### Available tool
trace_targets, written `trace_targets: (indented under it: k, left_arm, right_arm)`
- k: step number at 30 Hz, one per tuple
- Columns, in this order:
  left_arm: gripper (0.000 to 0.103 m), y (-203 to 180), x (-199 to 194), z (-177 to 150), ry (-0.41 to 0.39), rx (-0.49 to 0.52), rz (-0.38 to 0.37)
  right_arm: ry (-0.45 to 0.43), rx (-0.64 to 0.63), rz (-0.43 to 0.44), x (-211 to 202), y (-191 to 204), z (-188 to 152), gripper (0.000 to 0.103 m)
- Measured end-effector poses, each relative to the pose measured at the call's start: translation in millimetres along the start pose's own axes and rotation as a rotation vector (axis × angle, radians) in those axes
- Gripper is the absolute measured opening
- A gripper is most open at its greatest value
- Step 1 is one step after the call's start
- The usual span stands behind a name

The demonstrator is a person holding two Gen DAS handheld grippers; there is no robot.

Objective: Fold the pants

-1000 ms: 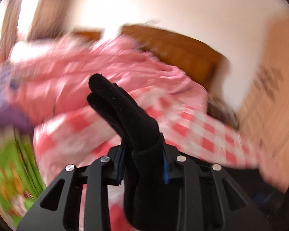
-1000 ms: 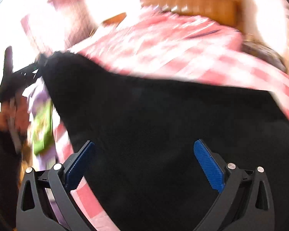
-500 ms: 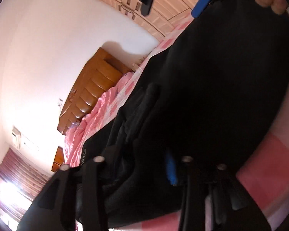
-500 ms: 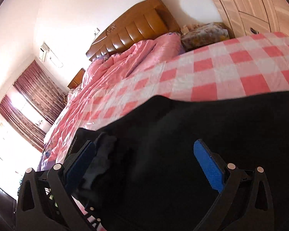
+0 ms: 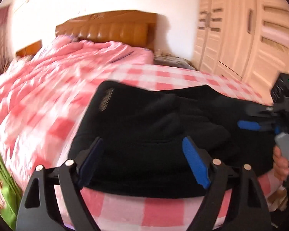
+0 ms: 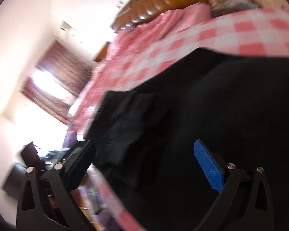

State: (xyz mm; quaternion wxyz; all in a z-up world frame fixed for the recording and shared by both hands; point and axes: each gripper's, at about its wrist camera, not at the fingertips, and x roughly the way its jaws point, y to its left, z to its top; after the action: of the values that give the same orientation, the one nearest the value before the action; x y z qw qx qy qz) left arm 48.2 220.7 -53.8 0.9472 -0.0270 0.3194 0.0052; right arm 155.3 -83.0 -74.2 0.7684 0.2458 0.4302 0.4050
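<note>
The black pants (image 5: 156, 127) are lying folded in a thick bundle on the bed (image 5: 54, 104), on its pink-and-white checked sheet near the front edge, with a small light print showing close to their far left corner. The left tongs (image 5: 142, 157) are hovering just over the near edge of the bundle; their jaws are opening and standing wide, and the blue pads are sitting to either side of the cloth without pressing on it, so nothing is being gripped. The right tongs (image 5: 248, 125) are showing at the right edge of the left wrist view, one blue pad reaching over the right end of the pants, while a hand (image 5: 281, 161) is wrapping around the grey handle below them. In the right wrist view, which is tilted and blurred, the right tongs (image 6: 144, 161) are spread wide as well, with the dark fabric (image 6: 202, 115) filling the space ahead of and between the fingers; the pads are not closing on it. A rumpled pink quilt (image 5: 71, 65) is covering the far half of the bed, up against a brown padded headboard (image 5: 106, 28). A pale wardrobe (image 5: 250, 30) is standing to the right of the bed, and dark red curtains (image 6: 54, 80) are hanging beside a bright window on the left.
</note>
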Motion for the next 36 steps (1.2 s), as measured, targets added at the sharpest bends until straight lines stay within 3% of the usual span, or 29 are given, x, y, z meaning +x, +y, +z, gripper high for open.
trace_targets:
  k: [3, 5, 7, 10, 12, 15, 17, 19, 21, 30, 33, 36]
  left_arm:
    - [0.083, -4, -9, -14, 0.002, 0.090, 0.052]
    - [0.083, -13, -11, -21, 0.016, 0.188, 0.096]
    - [0.083, -17, -18, -33, 0.032, 0.258, 0.110]
    - [0.083, -19, -16, -45, 0.052, 0.327, 0.142]
    - [0.083, -11, -13, -49, 0.058, 0.317, 0.169]
    - [0.083, 10, -14, -47, 0.049, 0.221, 0.153]
    - [0.083, 23, -11, -46, 0.051, 0.169, 0.158]
    - [0.083, 30, -8, -45, 0.057, 0.153, 0.169]
    - [0.083, 33, -8, -45, 0.060, 0.146, 0.158]
    - [0.083, 31, -10, -38, 0.036, 0.168, 0.184]
    - [0.083, 36, -11, -36, 0.026, 0.145, 0.186]
    - [0.083, 39, -13, -38, 0.024, 0.133, 0.187]
  right_arm:
    - [0.029, 0.085, 0.176, 4, 4, 4, 0.093]
    - [0.104, 0.122, 0.162, 14, 7, 4, 0.084]
    - [0.178, 0.148, 0.205, 26, 13, -3, 0.076]
    - [0.228, 0.155, 0.157, 36, 15, -12, 0.068]
    - [0.234, 0.172, 0.151, 45, 10, -13, 0.068]
    - [0.222, 0.173, 0.166, 55, 5, -10, 0.061]
    - [0.213, 0.156, 0.158, 67, 5, -7, 0.049]
    - [0.195, 0.118, 0.107, 79, 9, -2, 0.025]
    - [0.185, 0.130, 0.089, 85, 10, -1, 0.011]
    - [0.063, 0.007, 0.152, 39, 67, 13, 0.010]
    - [0.077, 0.000, 0.112, 32, 60, -2, 0.010]
    - [0.139, 0.077, 0.077, 45, 29, -24, 0.010]
